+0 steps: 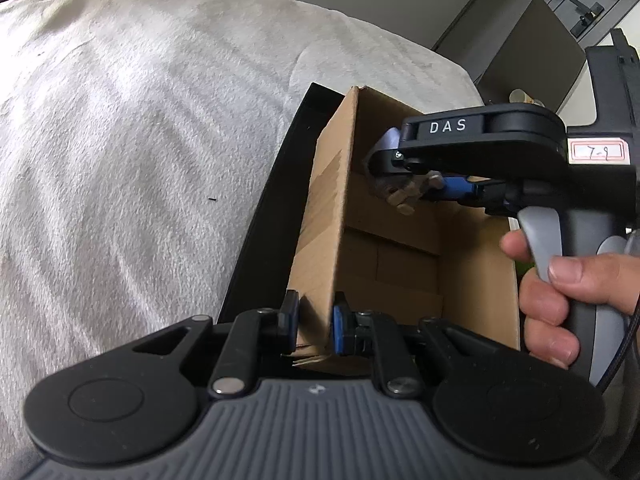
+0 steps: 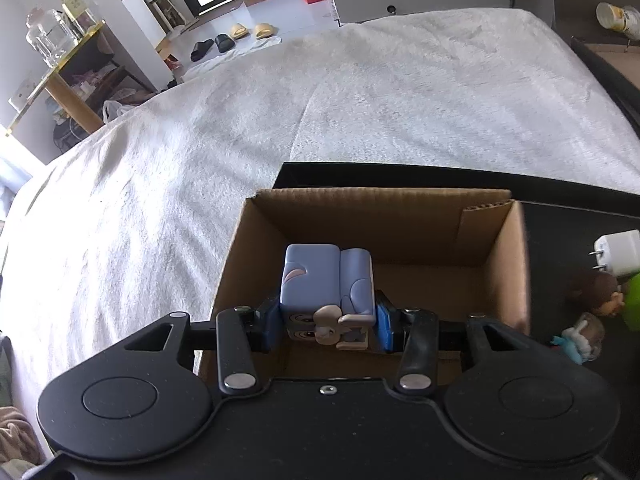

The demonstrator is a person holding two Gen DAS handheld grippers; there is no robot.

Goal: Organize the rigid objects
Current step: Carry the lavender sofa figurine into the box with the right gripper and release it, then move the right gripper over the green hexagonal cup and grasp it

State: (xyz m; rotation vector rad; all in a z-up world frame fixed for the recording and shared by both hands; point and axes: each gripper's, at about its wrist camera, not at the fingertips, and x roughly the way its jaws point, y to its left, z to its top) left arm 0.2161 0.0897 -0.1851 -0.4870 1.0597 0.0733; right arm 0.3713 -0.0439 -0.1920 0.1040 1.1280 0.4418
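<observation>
While the left tool (image 1: 314, 326) is closed on the near wall of the cardboard box (image 1: 320, 216), with one pad outside the wall and one inside, the right tool (image 2: 326, 322) is over the open top of the same box (image 2: 496, 264). Its jaws are only partly open and have a small blue-grey toy figure (image 2: 326, 280) between the blue pads. The pads seem to press on both sides of the figure, so it is held, and it hangs above the inside of the box, not on the bottom. The figure is blocky, with beige parts on the side that looks toward the tool.

From the left tool's view, the right tool (image 1: 394, 190) comes in from the right side, and a hand (image 1: 560, 300) grips its grey handle. The figure (image 1: 404, 194) is seen at its tips, near the far wall of the box. No other thing shows in the part of the box that is in view.

The box stands in a black tray (image 2: 400, 178), which lies on a bed with a light fuzzy blanket (image 2: 360, 100). Right of the right tool, in the tray outside the box, lie a white charger plug (image 2: 618, 252), a brown-haired figure (image 2: 596, 292) and a small light-blue figure (image 2: 580, 338).
</observation>
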